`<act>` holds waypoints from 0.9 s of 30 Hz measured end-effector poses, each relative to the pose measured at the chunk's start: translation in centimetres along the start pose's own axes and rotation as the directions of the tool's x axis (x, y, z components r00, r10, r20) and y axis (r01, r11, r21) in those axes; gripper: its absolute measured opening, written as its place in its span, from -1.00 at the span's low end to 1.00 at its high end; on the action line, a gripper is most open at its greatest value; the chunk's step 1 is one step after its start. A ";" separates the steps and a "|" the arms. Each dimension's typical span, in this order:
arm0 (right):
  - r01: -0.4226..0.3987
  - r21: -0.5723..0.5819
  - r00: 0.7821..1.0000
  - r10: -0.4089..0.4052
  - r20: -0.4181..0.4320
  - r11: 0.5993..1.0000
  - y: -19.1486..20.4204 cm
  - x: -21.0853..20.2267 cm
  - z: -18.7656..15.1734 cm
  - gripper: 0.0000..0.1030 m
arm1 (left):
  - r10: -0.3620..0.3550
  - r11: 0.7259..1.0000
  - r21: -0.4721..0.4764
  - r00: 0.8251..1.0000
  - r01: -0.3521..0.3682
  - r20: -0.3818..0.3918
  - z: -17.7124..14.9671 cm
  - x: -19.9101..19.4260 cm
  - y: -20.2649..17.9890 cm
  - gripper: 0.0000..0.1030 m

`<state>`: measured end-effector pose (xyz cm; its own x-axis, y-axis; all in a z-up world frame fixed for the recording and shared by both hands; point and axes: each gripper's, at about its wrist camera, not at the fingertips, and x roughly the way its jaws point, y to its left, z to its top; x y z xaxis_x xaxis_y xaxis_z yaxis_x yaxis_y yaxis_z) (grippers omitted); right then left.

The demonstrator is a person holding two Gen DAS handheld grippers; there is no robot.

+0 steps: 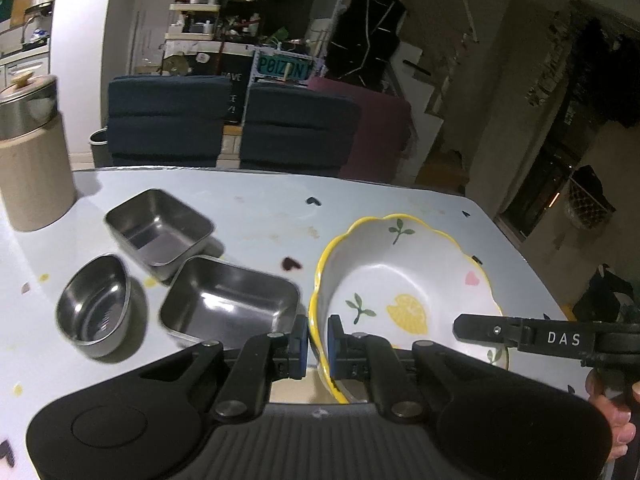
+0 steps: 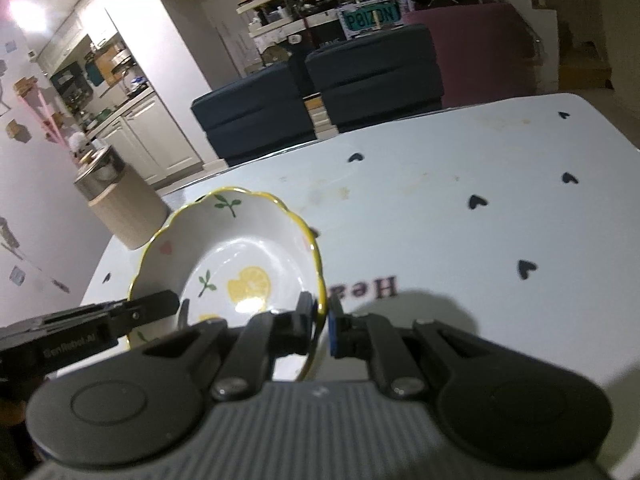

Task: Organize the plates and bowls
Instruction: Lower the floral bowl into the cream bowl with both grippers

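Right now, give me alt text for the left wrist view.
The left gripper is clamped on the yellow rim of a white lemon-print bowl, with the right gripper holding the opposite edge. Three steel dishes sit left on the table.

Two dark blue chairs (image 1: 232, 120) at 12 o'clock behind table; cluttered shelving (image 1: 224, 24) beyond; kitchen cabinets (image 2: 136, 136) at 10 o'clock.
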<state>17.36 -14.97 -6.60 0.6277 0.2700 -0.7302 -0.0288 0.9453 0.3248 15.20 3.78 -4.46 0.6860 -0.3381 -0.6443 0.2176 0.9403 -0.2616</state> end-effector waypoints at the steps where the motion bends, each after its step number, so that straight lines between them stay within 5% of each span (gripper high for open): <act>1: -0.004 -0.004 1.000 0.004 -0.004 1.000 0.3 0.2 -0.1 -0.82 | 0.004 1.000 -0.005 1.000 -0.004 0.000 -0.3 -0.3 0.3 -0.81; 27: -0.016 -0.077 0.978 0.000 -0.209 0.997 5.1 4.8 -3.7 -0.81 | 0.044 0.996 -0.066 0.986 -0.055 -0.158 -5.9 -0.9 6.0 -0.80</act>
<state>17.35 -8.17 -10.66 0.4516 0.3022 -0.8395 -0.0989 0.9520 0.2896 11.79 9.49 -9.76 0.5768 -0.2981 -0.7605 0.1331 0.9529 -0.2725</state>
